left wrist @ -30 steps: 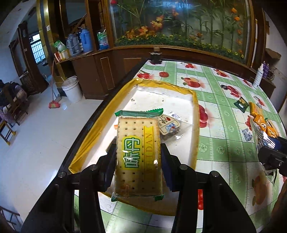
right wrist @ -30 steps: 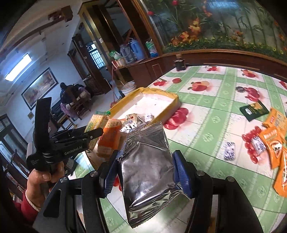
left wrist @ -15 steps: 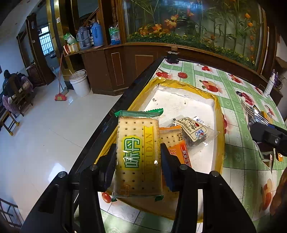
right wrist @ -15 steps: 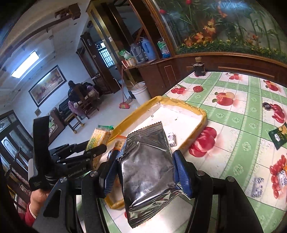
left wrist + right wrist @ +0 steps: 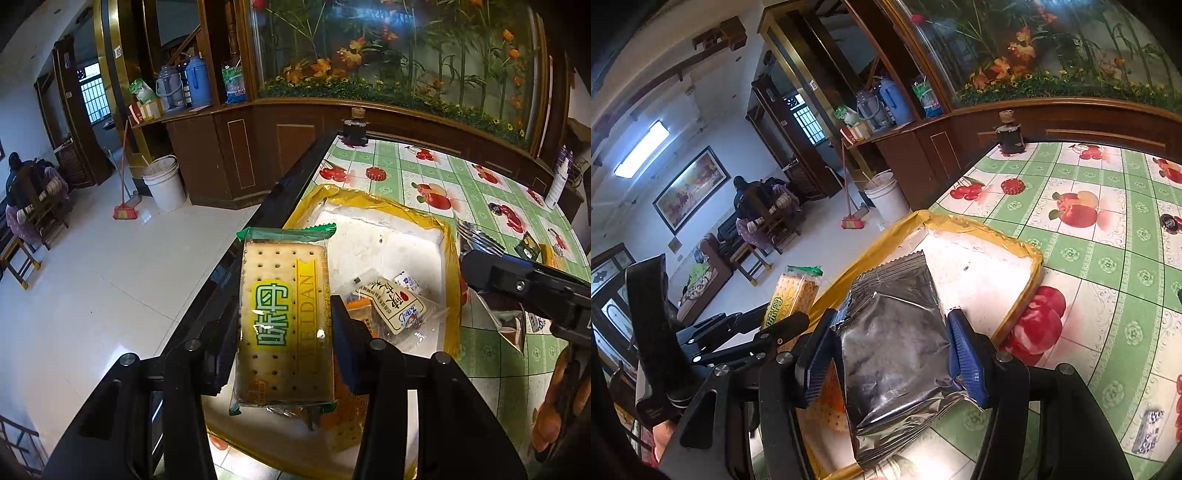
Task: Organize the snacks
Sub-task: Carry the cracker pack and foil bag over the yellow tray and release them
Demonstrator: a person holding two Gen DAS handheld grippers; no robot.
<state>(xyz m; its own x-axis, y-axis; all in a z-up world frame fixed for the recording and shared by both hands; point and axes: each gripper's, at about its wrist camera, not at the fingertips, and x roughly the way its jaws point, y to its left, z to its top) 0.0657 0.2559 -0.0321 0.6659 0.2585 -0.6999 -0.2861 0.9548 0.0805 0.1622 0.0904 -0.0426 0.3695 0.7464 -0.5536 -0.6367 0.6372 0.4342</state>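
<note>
My left gripper (image 5: pixel 284 332) is shut on a green-and-yellow cracker packet (image 5: pixel 284 317), held above the near left edge of a yellow-rimmed tray (image 5: pixel 448 258). The tray holds an orange cracker packet (image 5: pixel 356 306) and a clear wrapped snack (image 5: pixel 391 308). My right gripper (image 5: pixel 894 354) is shut on a silver foil bag (image 5: pixel 894 343), held over the near part of the same tray (image 5: pixel 1032 258). The left gripper with its cracker packet (image 5: pixel 792 295) shows at the left of the right wrist view. The right gripper shows at the right of the left wrist view (image 5: pixel 517 288).
The table has a green fruit-print cloth (image 5: pixel 1108 229). Loose snack packets lie on it at the right (image 5: pixel 530 245) (image 5: pixel 1148 435). A dark bottle (image 5: pixel 1008 134) stands at the far corner. The table's dark left edge (image 5: pixel 291 192) drops to a white tiled floor.
Both grippers have moved left and nearer the tray's near end, each still holding its packet. The silver bag now hangs over the tray.
</note>
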